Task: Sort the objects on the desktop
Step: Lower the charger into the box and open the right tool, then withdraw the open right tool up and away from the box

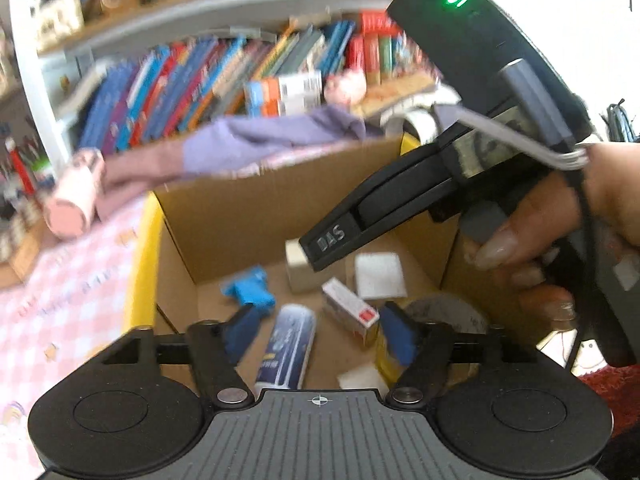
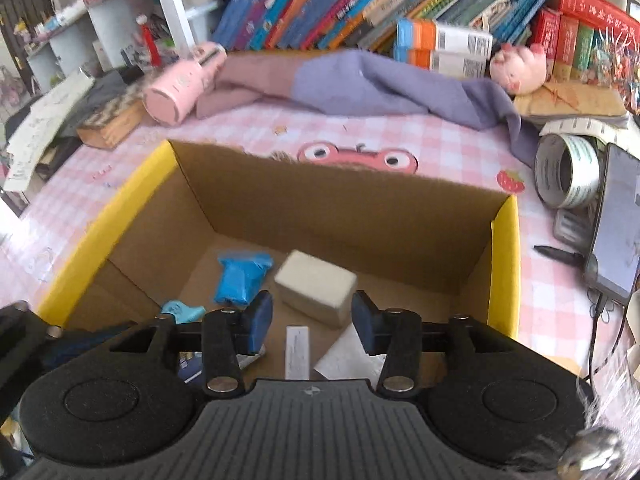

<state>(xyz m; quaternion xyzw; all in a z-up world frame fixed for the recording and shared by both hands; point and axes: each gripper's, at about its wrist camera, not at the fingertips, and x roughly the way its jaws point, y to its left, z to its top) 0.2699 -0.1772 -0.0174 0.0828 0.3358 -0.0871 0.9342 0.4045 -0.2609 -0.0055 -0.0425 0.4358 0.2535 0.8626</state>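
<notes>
Both grippers hang above an open cardboard box [image 2: 340, 204] with yellow-faced side walls, standing on a table [image 2: 460, 152] covered by a pink checked cloth.

Left gripper [image 1: 318, 332]: blue pads spread wide, nothing between them. Directly below the gap, on the box floor, lies a blue and white tube [image 1: 288, 346]. Just right of it lies a small white and red carton [image 1: 350, 314]. Further in sit a crumpled blue wrapper [image 1: 250, 290], a white square pad [image 1: 380, 276] and a grey-white block [image 1: 302, 274], the last partly hidden by the other tool.

Right gripper [image 2: 312, 322]: pads apart at a moderate width, holding nothing. In the left wrist view its black body crosses the upper right of the frame, gripped by the right hand [image 1: 560, 232], fingers pointing down into the box. Its own camera shows the grey-white block [image 2: 316, 288] just beyond the pads, the blue wrapper [image 2: 240, 276] to the block's left, and a white slip of paper [image 2: 298, 352] below the gap.

Outside the box, on the table: a pink cylindrical case [image 2: 182, 90] on its side, a pink and lilac cloth [image 2: 360, 84], a plush pig [image 2: 518, 66], a roll of tape [image 2: 566, 170], a phone [image 2: 616, 220] and a black pen [image 2: 560, 254]. A row of books [image 2: 360, 4] stands behind.
</notes>
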